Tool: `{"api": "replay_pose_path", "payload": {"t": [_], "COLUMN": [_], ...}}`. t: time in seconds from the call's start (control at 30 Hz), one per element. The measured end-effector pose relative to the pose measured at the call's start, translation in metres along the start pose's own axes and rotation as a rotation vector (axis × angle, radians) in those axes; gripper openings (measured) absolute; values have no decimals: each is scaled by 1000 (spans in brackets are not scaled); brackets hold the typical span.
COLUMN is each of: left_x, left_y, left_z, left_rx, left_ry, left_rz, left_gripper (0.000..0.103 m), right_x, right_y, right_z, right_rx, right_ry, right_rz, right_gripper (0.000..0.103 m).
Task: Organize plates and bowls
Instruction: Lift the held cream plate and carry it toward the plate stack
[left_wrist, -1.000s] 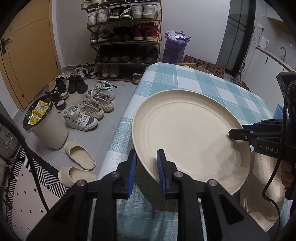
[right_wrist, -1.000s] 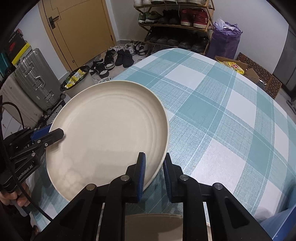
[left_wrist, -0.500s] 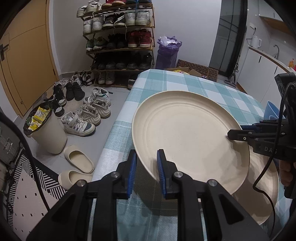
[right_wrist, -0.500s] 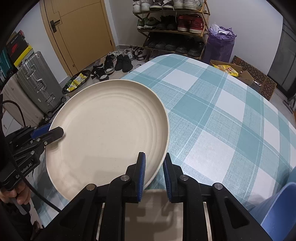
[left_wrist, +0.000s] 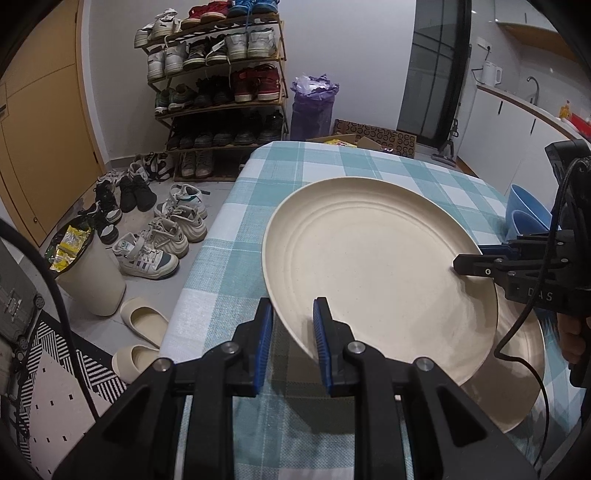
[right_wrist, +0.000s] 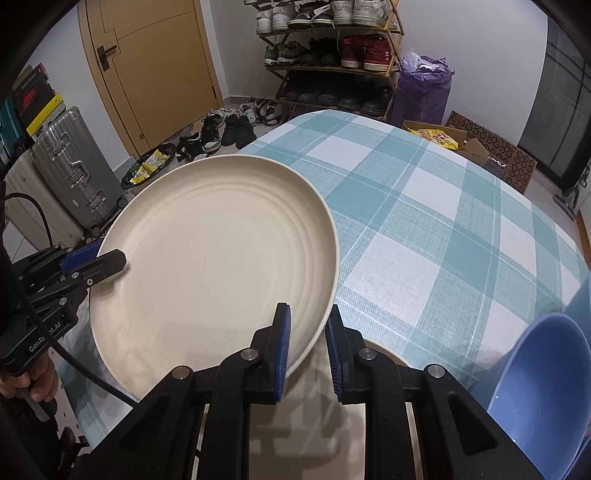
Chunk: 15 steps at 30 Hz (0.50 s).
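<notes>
Cream, round ridged plate (left_wrist: 373, 273) hangs above the teal checked tablecloth (left_wrist: 236, 236): left gripper (left_wrist: 291, 332) pinches its left rim, right gripper (right_wrist: 308, 343) its right; a second cream plate (left_wrist: 524, 373) lies just below-right, blue bowls (left_wrist: 524, 214) beyond.

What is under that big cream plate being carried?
A second cream plate lies on the checked tablecloth under the lifted plate. Most of it is covered.

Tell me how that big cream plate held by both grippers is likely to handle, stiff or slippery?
Probably stiff: the cream plate spans flat between the left gripper and right gripper without sagging. Its smooth rim might slip in those narrow edge pinches. Likely light, since edge grips carry it.
</notes>
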<state>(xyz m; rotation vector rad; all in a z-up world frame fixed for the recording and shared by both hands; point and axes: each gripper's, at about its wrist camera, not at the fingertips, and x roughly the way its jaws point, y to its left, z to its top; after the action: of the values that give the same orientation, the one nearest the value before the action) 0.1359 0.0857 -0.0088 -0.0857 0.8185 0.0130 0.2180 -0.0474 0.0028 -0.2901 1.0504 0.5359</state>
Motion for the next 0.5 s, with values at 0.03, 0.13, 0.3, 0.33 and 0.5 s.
{"api": "replay_pose_path", "payload": {"t": [0.03,0.13,0.3,0.33,0.5], "left_x": [0,-2,-3,-3,-3], "left_y": [-2,-7,-13,-14,-20], "left_z": [-1,-4,-9,-10,-16], "left_rx": [4,17,33,35,51], "left_ry": [1,5,10,12,23], "left_rz": [-2,-9,-18,-19,-22], "left_gripper": [20,20,20,20,20], "right_x": [-2,-6,-11,-12,-17], "right_y": [-1,-2,-3,-2,-1], "right_z": [-2,-10,-21,-24,-35], "right_rx": [2,1,3,1,-4], "right_ry": [-1,-1,4,5,6], "right_rz": [-2,-10,-16,-20,-26], "right_gripper": [19,19,19,19,19]}}
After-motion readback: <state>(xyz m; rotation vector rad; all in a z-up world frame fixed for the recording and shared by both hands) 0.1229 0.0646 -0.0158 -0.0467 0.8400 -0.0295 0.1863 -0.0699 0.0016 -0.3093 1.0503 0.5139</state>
